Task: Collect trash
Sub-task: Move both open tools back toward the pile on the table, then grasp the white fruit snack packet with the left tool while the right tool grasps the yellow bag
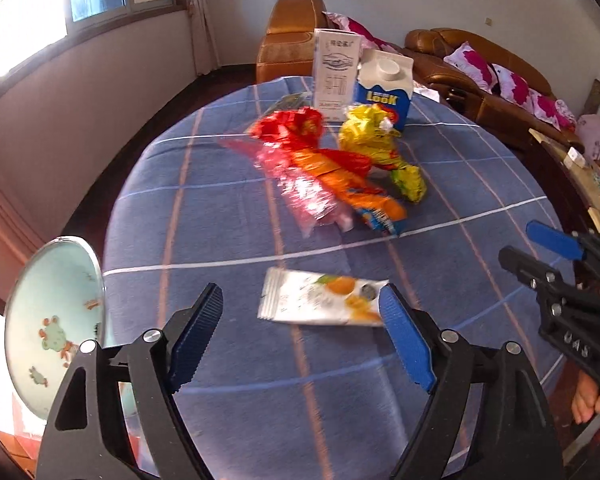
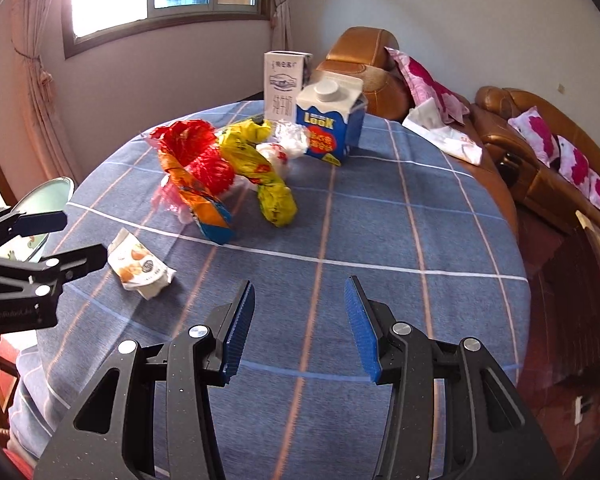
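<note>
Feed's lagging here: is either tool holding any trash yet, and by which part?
Nothing held. Left tool is open beside the white snack packet; right tool is open over bare tablecloth.

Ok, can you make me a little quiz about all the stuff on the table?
1. True or false: the white packet lies apart from the wrapper pile.
2. Which carton has a round cap on top? A) blue carton B) white carton
3. Fill in: the left gripper is ____, holding nothing.

Key: 1 true; 2 A; 3 open
</note>
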`<action>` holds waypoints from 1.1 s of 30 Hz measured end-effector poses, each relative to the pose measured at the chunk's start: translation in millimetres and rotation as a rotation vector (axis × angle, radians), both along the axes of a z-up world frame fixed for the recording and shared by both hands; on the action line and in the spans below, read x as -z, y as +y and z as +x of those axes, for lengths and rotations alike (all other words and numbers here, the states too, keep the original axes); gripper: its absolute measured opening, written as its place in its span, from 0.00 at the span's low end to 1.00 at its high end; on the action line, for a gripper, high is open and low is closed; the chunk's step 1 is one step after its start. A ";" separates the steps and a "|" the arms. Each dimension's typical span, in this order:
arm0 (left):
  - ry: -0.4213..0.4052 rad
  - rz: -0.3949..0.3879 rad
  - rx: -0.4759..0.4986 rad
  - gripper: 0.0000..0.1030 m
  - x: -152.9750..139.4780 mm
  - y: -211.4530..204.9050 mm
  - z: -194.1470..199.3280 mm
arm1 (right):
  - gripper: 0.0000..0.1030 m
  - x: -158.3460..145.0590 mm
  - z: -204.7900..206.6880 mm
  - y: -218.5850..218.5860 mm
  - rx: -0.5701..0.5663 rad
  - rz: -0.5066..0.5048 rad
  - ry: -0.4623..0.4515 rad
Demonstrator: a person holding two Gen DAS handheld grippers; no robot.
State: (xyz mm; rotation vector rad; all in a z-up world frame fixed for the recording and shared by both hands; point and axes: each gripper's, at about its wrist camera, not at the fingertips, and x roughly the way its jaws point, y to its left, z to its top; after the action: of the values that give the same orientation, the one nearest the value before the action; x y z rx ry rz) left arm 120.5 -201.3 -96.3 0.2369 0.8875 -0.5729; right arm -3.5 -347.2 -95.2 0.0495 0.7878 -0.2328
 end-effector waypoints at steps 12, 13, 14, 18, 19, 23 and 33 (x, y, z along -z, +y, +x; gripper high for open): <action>0.053 0.045 0.026 0.61 34.7 -36.6 6.4 | 0.46 8.6 -7.8 -30.0 0.038 0.037 -0.002; 0.049 0.040 0.033 0.59 33.1 -35.5 5.2 | 0.46 8.6 -4.9 -30.5 0.036 0.038 -0.005; 0.045 0.032 0.038 0.57 31.2 -32.8 5.5 | 0.46 8.1 -2.0 -30.5 0.031 0.039 -0.009; 0.039 0.005 0.036 0.54 24.4 -17.2 6.6 | 0.46 5.5 12.2 -30.4 0.019 0.041 -0.019; 0.042 -0.010 0.031 0.54 20.9 -10.3 7.8 | 0.46 4.6 15.4 -30.0 0.015 0.045 -0.021; 0.030 -0.071 0.042 0.36 4.0 5.1 10.0 | 0.46 2.2 32.4 -26.6 -0.006 0.055 -0.026; 0.047 -0.047 0.013 0.31 23.4 21.3 25.6 | 0.46 4.8 92.3 -17.9 -0.064 0.067 -0.008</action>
State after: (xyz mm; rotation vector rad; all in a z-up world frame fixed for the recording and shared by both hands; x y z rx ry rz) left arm 146.1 -180.1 -119.7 0.1876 0.9178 -0.6127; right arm 88.8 -365.1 -99.9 0.0884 0.7875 -0.1450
